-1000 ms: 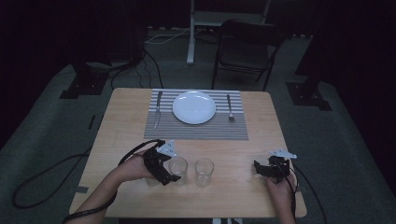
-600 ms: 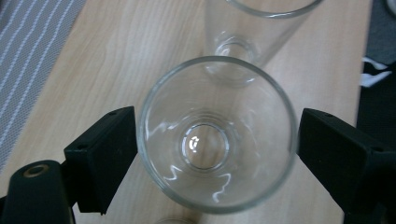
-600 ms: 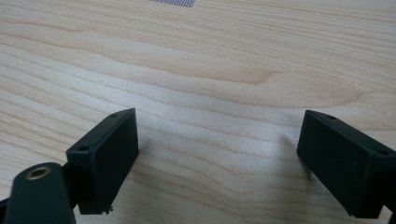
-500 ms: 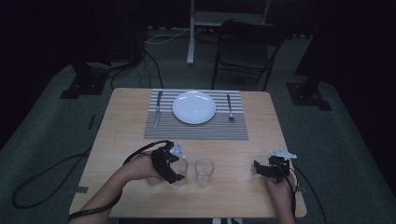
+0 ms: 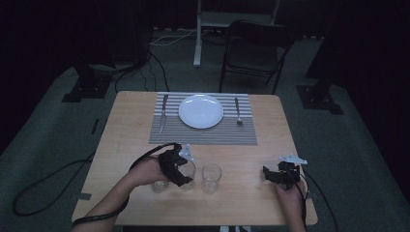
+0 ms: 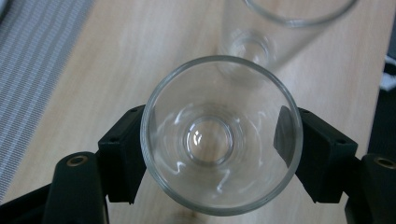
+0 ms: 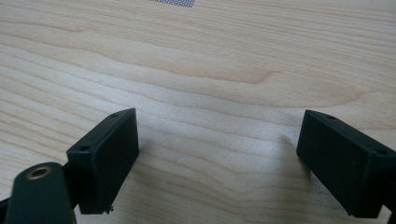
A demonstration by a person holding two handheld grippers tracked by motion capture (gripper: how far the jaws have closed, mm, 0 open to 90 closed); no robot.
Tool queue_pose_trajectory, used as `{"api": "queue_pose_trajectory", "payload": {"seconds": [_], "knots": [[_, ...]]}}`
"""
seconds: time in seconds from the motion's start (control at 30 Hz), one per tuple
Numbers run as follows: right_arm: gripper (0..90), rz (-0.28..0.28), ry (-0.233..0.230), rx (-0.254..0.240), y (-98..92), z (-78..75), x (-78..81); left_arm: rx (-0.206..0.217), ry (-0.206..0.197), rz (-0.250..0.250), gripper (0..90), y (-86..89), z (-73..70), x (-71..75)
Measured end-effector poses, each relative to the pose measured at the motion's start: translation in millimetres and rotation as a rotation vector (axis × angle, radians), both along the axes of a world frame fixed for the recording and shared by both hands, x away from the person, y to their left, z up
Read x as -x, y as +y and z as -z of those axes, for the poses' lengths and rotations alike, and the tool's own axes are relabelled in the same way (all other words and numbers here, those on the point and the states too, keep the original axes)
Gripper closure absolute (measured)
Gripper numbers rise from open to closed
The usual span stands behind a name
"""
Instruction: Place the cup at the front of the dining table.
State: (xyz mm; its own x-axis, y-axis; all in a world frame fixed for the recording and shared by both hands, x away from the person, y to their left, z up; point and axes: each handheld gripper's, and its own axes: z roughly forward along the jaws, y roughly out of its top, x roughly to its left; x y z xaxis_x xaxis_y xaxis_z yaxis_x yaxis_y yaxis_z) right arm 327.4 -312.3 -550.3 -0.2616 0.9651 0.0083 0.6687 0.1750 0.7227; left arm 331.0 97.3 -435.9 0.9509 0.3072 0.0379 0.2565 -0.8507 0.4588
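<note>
I find nothing that I can read in these views: no letters, no numbers, no brand and no sign.
</note>
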Motion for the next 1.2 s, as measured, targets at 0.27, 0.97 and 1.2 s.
{"api": "queue_pose_trajectory", "payload": {"seconds": [0.27,0.97,1.2], "knots": [[12.7,0.000,0.000,0.000,0.0,0.0,0.0,0.037,-0.027,-0.037,28.5,3.7,-8.4,-7.6],[12.6,-0.001,0.000,0.000,-0.1,0.0,0.0,0.072,-0.049,-0.232,28.5,19.2,-21.5,-49.9],[12.6,0.001,0.001,-0.001,0.0,0.0,0.0,0.070,-0.067,-0.320,28.6,24.1,-26.9,-68.2]]}}
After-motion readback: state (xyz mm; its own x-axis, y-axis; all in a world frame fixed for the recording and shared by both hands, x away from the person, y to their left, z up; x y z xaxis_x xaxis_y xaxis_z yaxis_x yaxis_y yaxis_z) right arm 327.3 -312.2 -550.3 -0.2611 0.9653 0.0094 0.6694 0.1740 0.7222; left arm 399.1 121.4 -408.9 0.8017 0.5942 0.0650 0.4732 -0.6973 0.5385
